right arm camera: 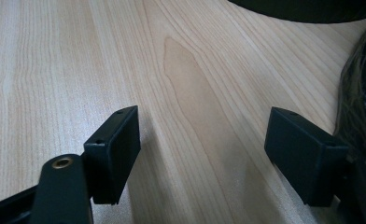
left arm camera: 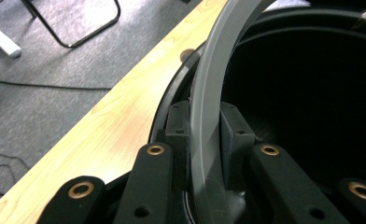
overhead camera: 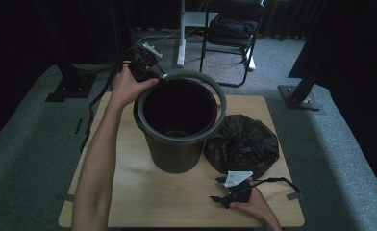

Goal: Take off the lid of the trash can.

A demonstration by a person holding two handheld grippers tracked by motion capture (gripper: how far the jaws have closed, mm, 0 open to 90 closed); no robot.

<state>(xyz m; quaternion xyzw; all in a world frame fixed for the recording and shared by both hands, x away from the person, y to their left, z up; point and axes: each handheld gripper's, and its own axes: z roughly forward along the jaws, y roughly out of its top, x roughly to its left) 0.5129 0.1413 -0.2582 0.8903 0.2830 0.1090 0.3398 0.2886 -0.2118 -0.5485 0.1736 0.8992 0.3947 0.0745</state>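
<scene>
1. Grey plastic was what our left gripper (overhead camera: 150,72) pinched: the loose ring (overhead camera: 203,79) that sat tilted on top of the dark waste bin (overhead camera: 177,144), gripped at its far-left arc.
2. Seen from the left gripper view, our two black pads pressed on either side of the grey ring (left arm camera: 204,116), with the bin's black hollow (left arm camera: 312,107) to one side and the wooden table edge (left arm camera: 125,116) to the other.
3. We had the bin standing upright near the middle of the light wooden table (overhead camera: 129,192), its mouth open and dark inside.
4. A crumpled black bin bag (overhead camera: 243,144) lay on the table just beside the bin, on its right.
5. Our right gripper (overhead camera: 225,190) rested low over the table's near-right part, just in front of the bag, jaws spread wide with nothing between them; its own view showed bare wood (right arm camera: 195,116) in the gap.
</scene>
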